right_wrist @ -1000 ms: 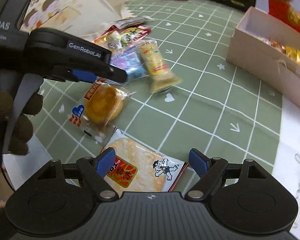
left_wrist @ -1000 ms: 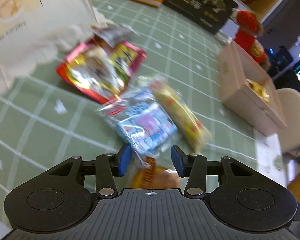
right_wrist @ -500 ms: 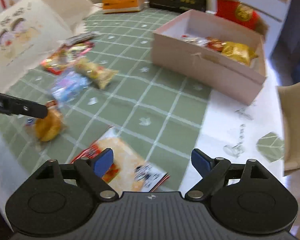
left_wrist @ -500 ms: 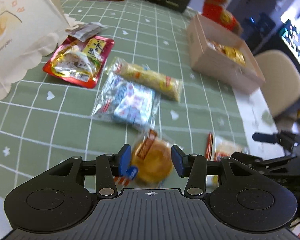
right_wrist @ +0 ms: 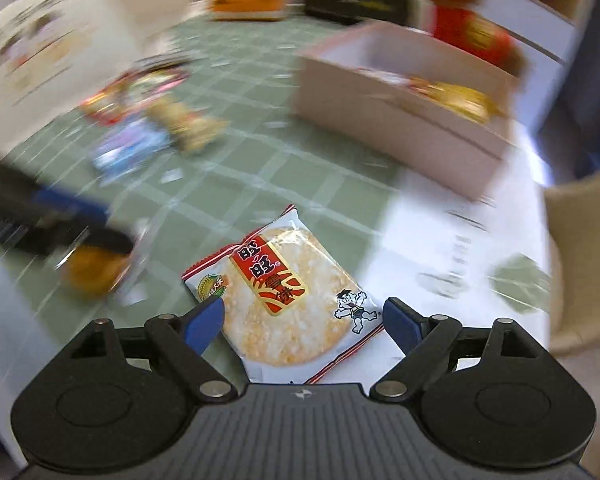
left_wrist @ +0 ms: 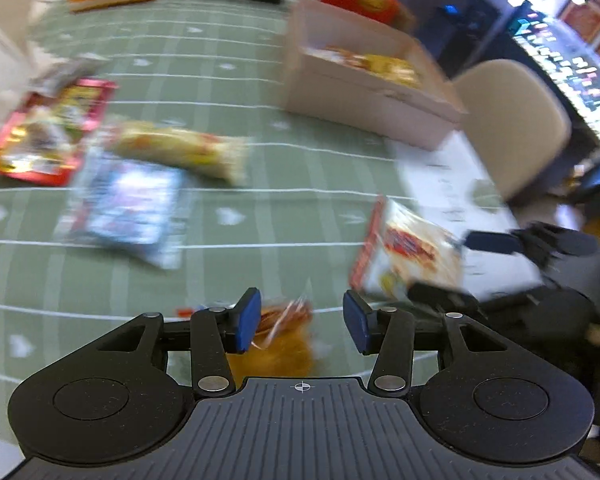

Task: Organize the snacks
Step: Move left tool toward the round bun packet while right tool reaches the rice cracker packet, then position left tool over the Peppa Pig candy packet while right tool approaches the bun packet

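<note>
My left gripper [left_wrist: 300, 322] is open over a clear-wrapped golden bun [left_wrist: 278, 344], which lies between and under its blue pads; the bun also shows in the right wrist view [right_wrist: 94, 270]. My right gripper [right_wrist: 302, 320] is open around a rice cracker packet [right_wrist: 284, 292], which lies between its pads on the table; the packet also shows in the left wrist view [left_wrist: 410, 250]. The pink box [right_wrist: 396, 120] with several gold and red snacks inside stands at the far right. Both views are blurred by motion.
A red packet [left_wrist: 46, 132], a blue-white packet [left_wrist: 130, 208] and a long yellow packet [left_wrist: 180, 150] lie on the green checked cloth to the left. A white printed bag [right_wrist: 60, 40], an orange box, a dark box and a red plush toy [right_wrist: 464, 28] stand at the back. A beige chair [left_wrist: 512, 120] stands to the right.
Both grippers have swung to the right. The bun sits deeper between my left pads. The rice cracker packet now lies squarely between my right pads.
</note>
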`<state>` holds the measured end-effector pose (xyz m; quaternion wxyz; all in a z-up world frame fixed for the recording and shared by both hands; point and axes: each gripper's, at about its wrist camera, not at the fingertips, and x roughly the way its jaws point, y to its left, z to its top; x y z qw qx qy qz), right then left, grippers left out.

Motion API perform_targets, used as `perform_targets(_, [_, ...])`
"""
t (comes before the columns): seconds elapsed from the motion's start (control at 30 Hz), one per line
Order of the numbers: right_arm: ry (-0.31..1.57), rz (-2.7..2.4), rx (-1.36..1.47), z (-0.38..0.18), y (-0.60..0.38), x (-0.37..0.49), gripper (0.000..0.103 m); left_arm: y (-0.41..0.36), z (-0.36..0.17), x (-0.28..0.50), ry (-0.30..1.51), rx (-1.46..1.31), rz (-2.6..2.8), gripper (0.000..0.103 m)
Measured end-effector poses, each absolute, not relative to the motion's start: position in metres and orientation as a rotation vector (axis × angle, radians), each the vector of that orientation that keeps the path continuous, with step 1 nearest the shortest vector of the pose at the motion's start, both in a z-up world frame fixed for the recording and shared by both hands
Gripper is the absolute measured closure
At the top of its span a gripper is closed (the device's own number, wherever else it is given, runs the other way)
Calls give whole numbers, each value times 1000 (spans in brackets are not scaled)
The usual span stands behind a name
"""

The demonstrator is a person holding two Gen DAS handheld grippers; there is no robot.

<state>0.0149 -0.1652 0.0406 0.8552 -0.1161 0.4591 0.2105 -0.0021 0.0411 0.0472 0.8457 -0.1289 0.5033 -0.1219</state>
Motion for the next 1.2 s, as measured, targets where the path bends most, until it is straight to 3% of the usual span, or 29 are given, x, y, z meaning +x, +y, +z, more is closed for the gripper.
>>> perform_targets(0.2, [957,507,-173,49,-176,16,17,60,58,-5,1020,-297,-188,53])
perform_targets(0.43, [1022,793,-126,49,-106,-5,17,129,65,18,922,-364,106,53])
perform_targets(0.67, [968,872,-367,38,-35,-36,18,136,47,52,948,-348,95,53])
perform_targets(0.8, [982,802,-338,41,-49,-18,43,125,36,51,972,-288,97,53])
perform_targets(1.07, [1039,532,-270,33,-118,28,47,103,36,46,983,-353,17,53])
perform_targets(1.2, [1034,506,-248,32,-132,33,43,79,38,46,1004,-332,-130,52])
